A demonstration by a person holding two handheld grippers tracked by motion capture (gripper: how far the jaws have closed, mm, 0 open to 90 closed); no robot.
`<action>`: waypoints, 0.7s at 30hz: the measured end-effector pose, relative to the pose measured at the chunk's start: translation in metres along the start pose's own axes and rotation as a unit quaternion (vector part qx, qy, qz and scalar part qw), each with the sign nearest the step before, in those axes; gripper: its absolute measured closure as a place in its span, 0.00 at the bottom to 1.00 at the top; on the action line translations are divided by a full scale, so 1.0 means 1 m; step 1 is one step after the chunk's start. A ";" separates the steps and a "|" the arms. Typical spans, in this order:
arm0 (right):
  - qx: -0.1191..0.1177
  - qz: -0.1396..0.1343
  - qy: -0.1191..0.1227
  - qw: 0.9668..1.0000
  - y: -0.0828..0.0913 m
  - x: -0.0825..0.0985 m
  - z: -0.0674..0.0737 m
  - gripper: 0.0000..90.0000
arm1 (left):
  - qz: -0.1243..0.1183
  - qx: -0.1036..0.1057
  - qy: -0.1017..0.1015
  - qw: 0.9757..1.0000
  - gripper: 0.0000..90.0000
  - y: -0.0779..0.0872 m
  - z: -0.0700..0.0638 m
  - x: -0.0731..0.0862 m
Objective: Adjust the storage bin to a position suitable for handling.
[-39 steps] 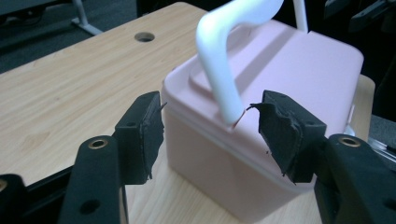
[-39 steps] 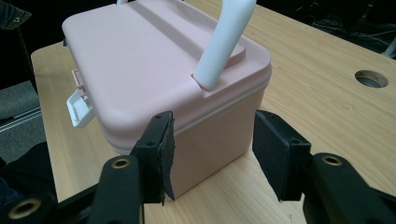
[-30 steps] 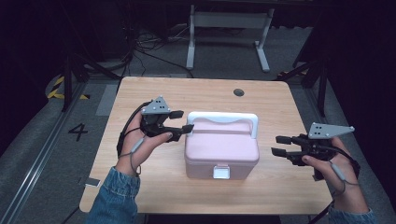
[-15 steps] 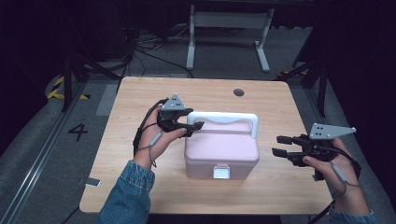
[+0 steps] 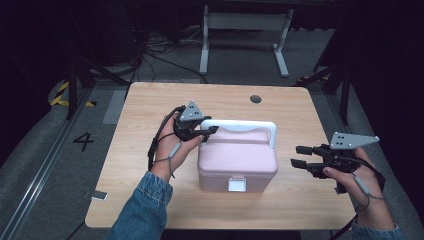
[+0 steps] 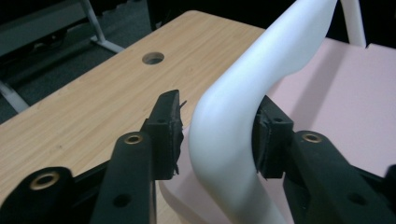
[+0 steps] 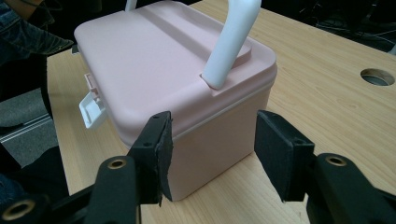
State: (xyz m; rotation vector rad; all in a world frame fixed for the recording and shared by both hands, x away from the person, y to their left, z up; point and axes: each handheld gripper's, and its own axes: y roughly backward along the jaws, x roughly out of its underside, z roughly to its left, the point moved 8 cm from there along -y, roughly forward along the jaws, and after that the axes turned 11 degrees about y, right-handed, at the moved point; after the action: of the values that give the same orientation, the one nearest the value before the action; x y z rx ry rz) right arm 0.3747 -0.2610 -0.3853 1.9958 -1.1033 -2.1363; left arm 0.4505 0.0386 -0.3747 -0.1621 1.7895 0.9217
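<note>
Closing our left gripper (image 5: 206, 131) around the white handle (image 5: 240, 125) of the pink box (image 5: 237, 160) — one pad touching, one just short — we keep our right gripper (image 5: 299, 156) spread beside it.

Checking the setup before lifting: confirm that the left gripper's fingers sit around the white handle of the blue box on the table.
Wrong colour: the box is pink, as the high view shows. The left gripper does have its fingers around the white handle.
</note>
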 end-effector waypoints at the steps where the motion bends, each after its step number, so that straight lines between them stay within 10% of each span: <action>1: -0.002 -0.001 -0.002 1.000 0.000 0.000 0.000 0.53 | 0.000 0.004 0.003 1.000 0.71 0.000 -0.002 -0.001; 21: -0.006 -0.011 -0.007 1.000 0.000 0.000 -0.002 0.55 | 0.012 0.010 0.002 1.000 0.74 0.011 -0.008 -0.016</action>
State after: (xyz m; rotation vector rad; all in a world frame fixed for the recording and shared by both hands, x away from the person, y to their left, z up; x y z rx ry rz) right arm 0.3763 -0.2618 -0.3848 2.0005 -1.0742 -2.1639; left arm 0.4458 0.0360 -0.3544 -0.1303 1.8071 0.9219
